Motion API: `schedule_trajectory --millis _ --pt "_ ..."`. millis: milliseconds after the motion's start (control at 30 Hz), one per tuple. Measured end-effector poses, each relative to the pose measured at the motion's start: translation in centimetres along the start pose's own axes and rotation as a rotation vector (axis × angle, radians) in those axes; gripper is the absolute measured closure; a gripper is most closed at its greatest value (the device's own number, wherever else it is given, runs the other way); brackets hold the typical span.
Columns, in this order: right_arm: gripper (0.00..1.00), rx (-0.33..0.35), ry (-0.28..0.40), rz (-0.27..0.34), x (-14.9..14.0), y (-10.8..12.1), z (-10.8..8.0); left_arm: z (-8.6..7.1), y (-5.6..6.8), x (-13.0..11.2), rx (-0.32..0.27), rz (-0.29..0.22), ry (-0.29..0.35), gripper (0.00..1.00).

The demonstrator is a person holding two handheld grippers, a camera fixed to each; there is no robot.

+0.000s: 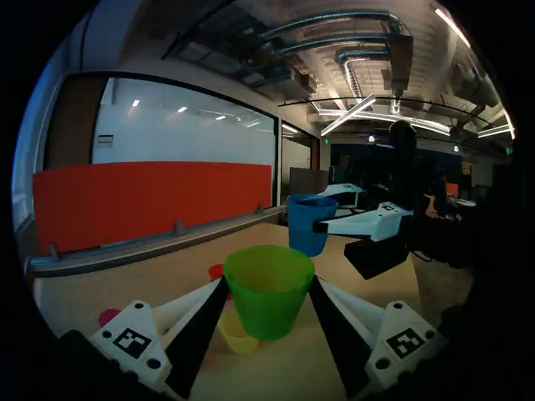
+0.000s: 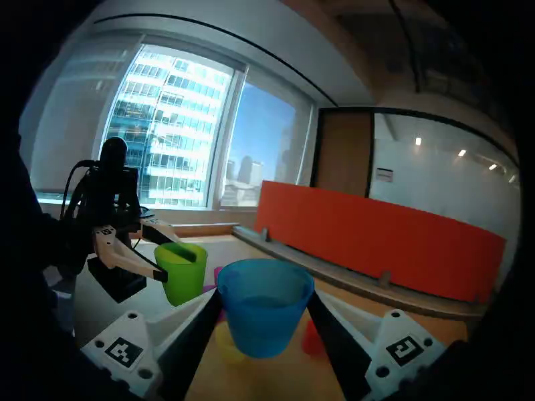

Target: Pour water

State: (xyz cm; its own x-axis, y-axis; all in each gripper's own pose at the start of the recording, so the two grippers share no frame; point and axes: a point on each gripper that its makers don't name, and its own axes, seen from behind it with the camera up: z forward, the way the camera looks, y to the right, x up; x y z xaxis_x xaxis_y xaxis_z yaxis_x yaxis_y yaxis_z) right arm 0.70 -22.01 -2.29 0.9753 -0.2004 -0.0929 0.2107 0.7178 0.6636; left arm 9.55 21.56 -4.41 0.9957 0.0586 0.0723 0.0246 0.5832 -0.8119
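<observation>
The left gripper view is dim and underexposed. Thin ceiling strip lights [image 1: 349,115] glare white, and the office behind them sinks to near black. The green cup [image 1: 269,291] is vivid, its translucent wall glowing. The right gripper view is far brighter, lit by daylight through a tall window [image 2: 170,127] that is slightly blown out. Against it the body of the left gripper [image 2: 175,259] reads as a dark, backlit shape. The blue cup [image 2: 265,307] lets light through. Fisheye distortion curves the orange partition [image 2: 381,237], and both views darken toward the rim.
</observation>
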Motion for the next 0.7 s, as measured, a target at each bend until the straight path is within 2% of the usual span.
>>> schedule_trajectory --millis 367,700 --pt "0.1 0.021 0.009 -0.151 2.9 0.0 0.9 0.3 0.7 -0.1 -0.013 -0.017 0.027 0.14" --pt "0.1 0.034 0.006 -0.324 5.6 0.3 2.0 0.6 0.4 0.5 -0.016 -0.024 0.041 0.14"
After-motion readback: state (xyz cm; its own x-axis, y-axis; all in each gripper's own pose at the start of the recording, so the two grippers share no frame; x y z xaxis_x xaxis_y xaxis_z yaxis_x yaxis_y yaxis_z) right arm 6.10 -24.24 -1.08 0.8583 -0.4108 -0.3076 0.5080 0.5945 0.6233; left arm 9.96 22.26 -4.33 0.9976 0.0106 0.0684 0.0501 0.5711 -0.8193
